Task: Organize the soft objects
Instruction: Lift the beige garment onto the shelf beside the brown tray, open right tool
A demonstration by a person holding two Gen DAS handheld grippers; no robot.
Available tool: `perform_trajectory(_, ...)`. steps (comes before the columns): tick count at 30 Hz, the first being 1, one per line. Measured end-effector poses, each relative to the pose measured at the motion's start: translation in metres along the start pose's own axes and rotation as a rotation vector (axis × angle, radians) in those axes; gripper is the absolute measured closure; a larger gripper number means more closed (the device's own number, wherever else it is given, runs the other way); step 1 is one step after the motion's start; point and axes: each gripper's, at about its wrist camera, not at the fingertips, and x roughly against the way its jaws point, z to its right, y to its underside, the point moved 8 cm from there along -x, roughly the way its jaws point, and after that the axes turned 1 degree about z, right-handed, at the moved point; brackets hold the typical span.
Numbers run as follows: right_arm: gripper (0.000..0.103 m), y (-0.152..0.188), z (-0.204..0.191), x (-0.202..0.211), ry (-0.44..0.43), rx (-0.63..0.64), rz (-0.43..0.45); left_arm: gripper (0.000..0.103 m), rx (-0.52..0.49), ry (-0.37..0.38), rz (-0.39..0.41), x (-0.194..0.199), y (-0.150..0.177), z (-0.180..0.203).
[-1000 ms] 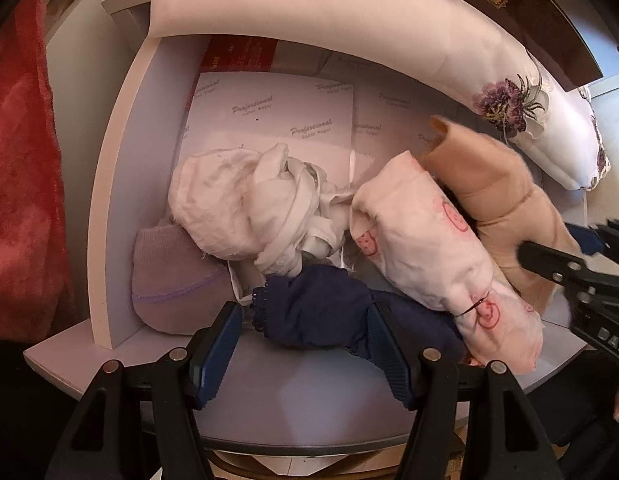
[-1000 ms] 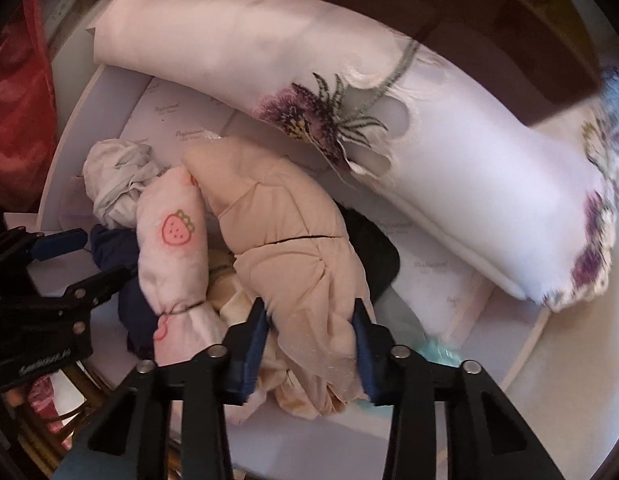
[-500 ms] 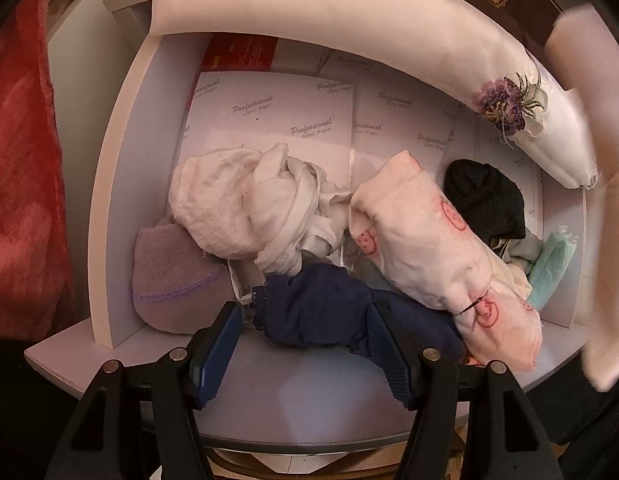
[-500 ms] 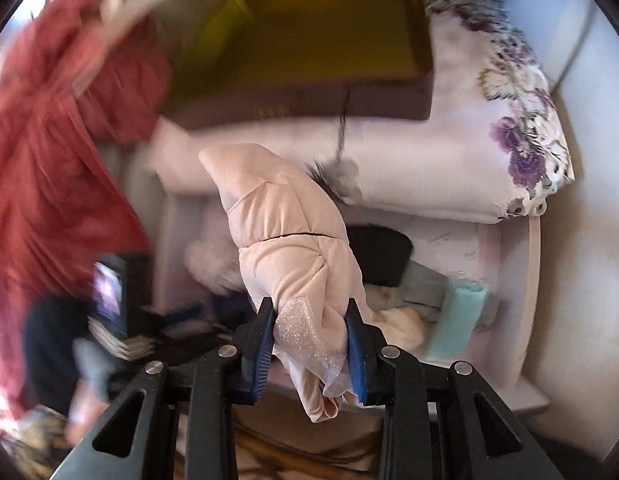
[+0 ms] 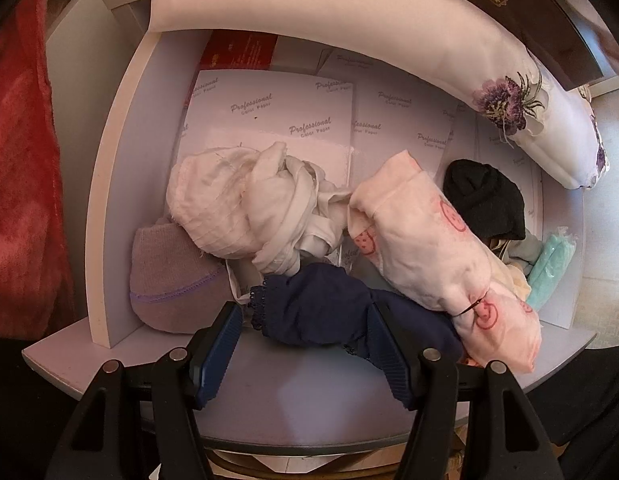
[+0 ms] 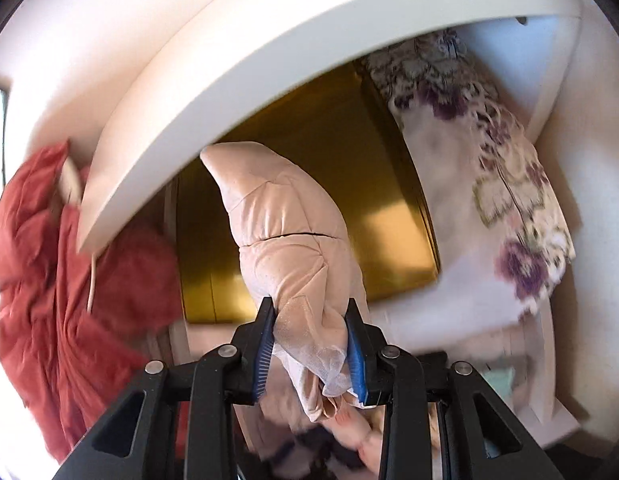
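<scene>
My right gripper (image 6: pixel 311 340) is shut on a beige padded garment (image 6: pixel 285 232) and holds it up in front of an upper shelf compartment. My left gripper (image 5: pixel 305 344) is open, its fingers either side of a navy lace-edged garment (image 5: pixel 321 304) at the shelf's front edge. Behind it lie a white crumpled cloth (image 5: pixel 245 204), a pink rolled cloth with red smiley prints (image 5: pixel 437 256), a lilac knit piece (image 5: pixel 169 280), a black knit item (image 5: pixel 485 204) and a mint cloth (image 5: pixel 549 272).
A long white pillow with purple flowers (image 5: pixel 349 36) lies on the shelf board above; it also shows in the right wrist view (image 6: pixel 509 208). A gold box (image 6: pixel 349 184) sits in the upper compartment. A red blanket (image 6: pixel 57 300) hangs at the left. White shelf board (image 6: pixel 269 52) overhead.
My right gripper has lifted the beige garment out of the lower compartment and up toward the upper shelf. The black knit item is now uncovered. My left gripper has stayed still.
</scene>
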Motion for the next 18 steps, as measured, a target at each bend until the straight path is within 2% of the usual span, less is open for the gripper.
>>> perform_trajectory(8, 0.071, -0.038, 0.008, -0.027, 0.098, -0.01, 0.137, 0.037, 0.012, 0.015, 0.004, -0.003, -0.003, -0.001)
perform_trajectory(15, 0.071, -0.053, 0.031, -0.046, 0.322, 0.087, 0.236, 0.037, 0.021, 0.02, 0.002, -0.007, -0.005, 0.0)
perform_trajectory(18, 0.065, -0.057, 0.033, -0.048, 0.337, 0.108, 0.249, 0.037, 0.02, 0.02, 0.001, -0.009, -0.005, 0.002)
